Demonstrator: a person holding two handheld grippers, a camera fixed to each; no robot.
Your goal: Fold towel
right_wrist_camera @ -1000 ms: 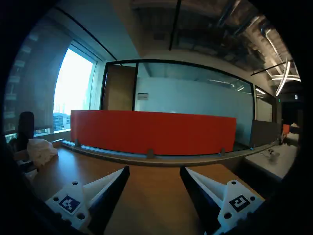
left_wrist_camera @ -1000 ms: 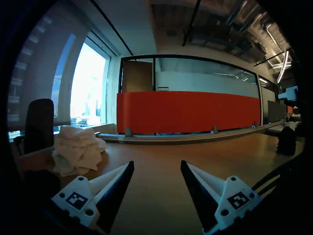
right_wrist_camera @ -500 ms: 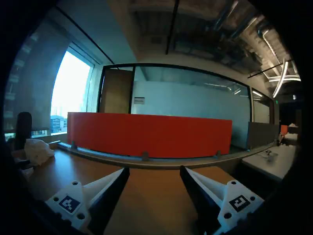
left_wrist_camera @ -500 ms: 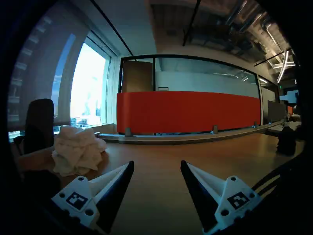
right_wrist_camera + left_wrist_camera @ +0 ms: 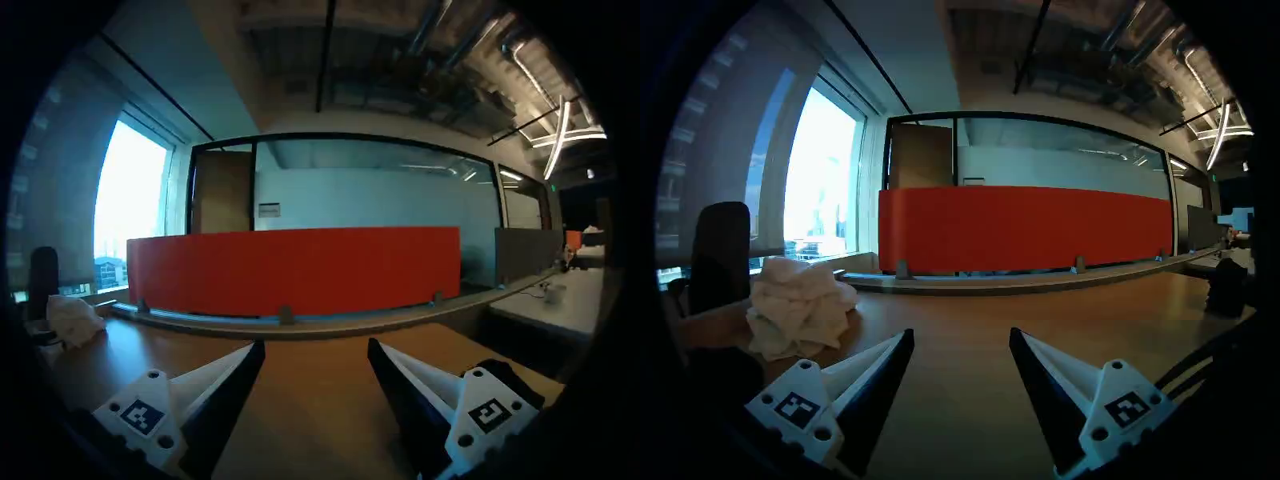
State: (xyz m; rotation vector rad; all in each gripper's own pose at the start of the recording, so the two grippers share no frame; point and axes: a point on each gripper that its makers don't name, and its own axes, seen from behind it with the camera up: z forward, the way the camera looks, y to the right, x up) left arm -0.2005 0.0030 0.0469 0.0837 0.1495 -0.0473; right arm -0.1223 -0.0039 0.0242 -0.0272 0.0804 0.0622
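Observation:
A crumpled white towel [image 5: 800,308] lies in a heap on the wooden table [image 5: 1000,320], at the left of the left gripper view. My left gripper [image 5: 960,340] hovers low over the table, open and holding nothing, with the towel ahead of its left finger. In the right gripper view the same towel [image 5: 72,320] is small and far off at the left edge. My right gripper [image 5: 316,352] is open too, with only bare tabletop [image 5: 320,384] between its fingers.
A red divider panel [image 5: 1024,228] runs along the table's far edge. A dark chair back [image 5: 720,256] stands behind the towel by the window. A dark object [image 5: 1226,288] sits at the table's right end. Another desk [image 5: 552,300] lies to the right.
The right gripper's view has swung and shifted: the towel has slid left and shrunk, and a dark object now shows behind its right finger. The left gripper has hardly moved.

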